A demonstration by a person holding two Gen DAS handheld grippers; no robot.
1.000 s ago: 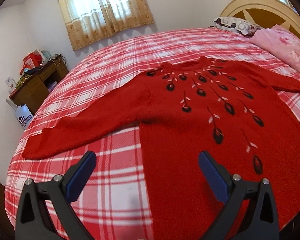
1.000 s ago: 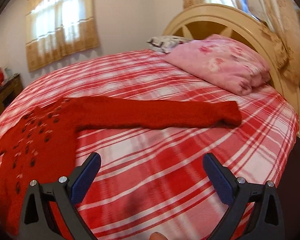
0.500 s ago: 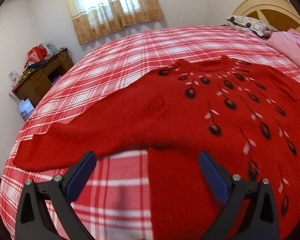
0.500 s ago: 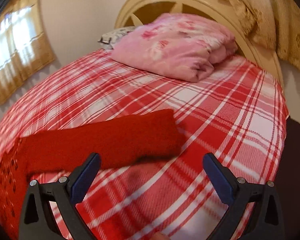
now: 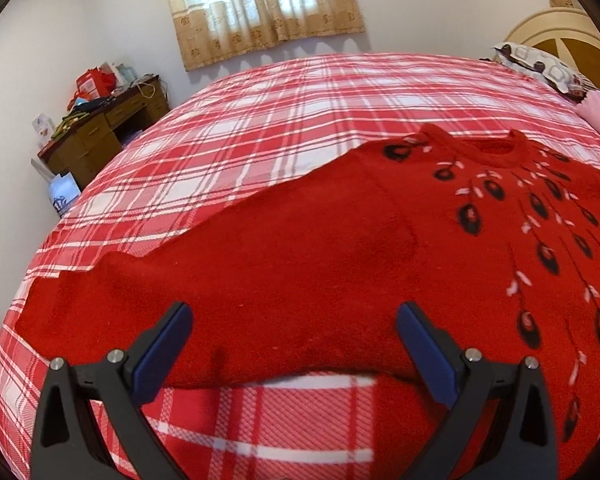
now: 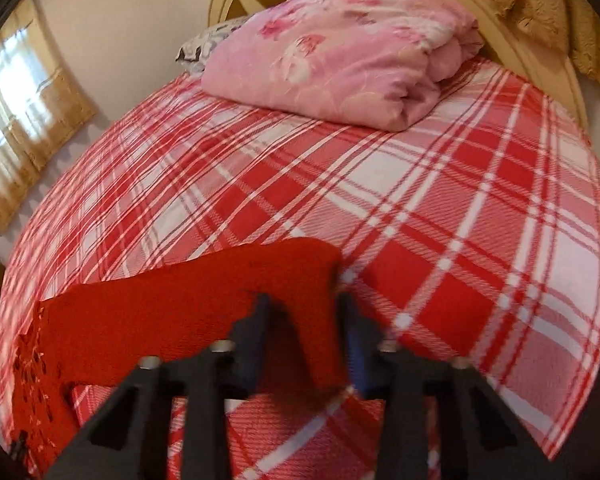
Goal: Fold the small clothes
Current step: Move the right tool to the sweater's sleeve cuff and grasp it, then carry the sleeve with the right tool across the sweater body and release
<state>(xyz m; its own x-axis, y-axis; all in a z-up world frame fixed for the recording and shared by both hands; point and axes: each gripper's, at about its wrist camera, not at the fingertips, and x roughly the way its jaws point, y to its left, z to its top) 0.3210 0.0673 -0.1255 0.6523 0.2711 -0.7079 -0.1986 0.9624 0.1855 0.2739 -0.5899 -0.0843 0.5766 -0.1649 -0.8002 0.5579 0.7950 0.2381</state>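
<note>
Right gripper (image 6: 304, 316): jaws closing, blurred, drawn near together with the cuff end of the red sweater's (image 5: 340, 248) sleeve (image 6: 204, 300) between them; hard to tell through the blur whether the pads already pinch the knit. Beyond the fingertips, sleeve stretched away to the left across the red-and-white plaid bedspread (image 6: 460, 208), with the patterned body of the garment at the far left edge. Further off, a folded pink floral quilt (image 6: 340, 48) against the cream headboard (image 6: 520, 52), and a grey patterned pillow (image 6: 212, 40) tucked beside it.

Left gripper (image 5: 296, 352): jaws spread wide, blue pads (image 5: 164, 352) clear of everything, nothing grasped. Poised just above the other sleeve (image 5: 180, 300), lying flat and running to the left toward its cuff. Past it, sweater body spread face up on the bedspread, dark leaf motifs fanning down from the neckline. Further out, a brown desk (image 5: 100, 132) piled with bags by the wall, a curtained window (image 5: 264, 4) behind the bed.
</note>
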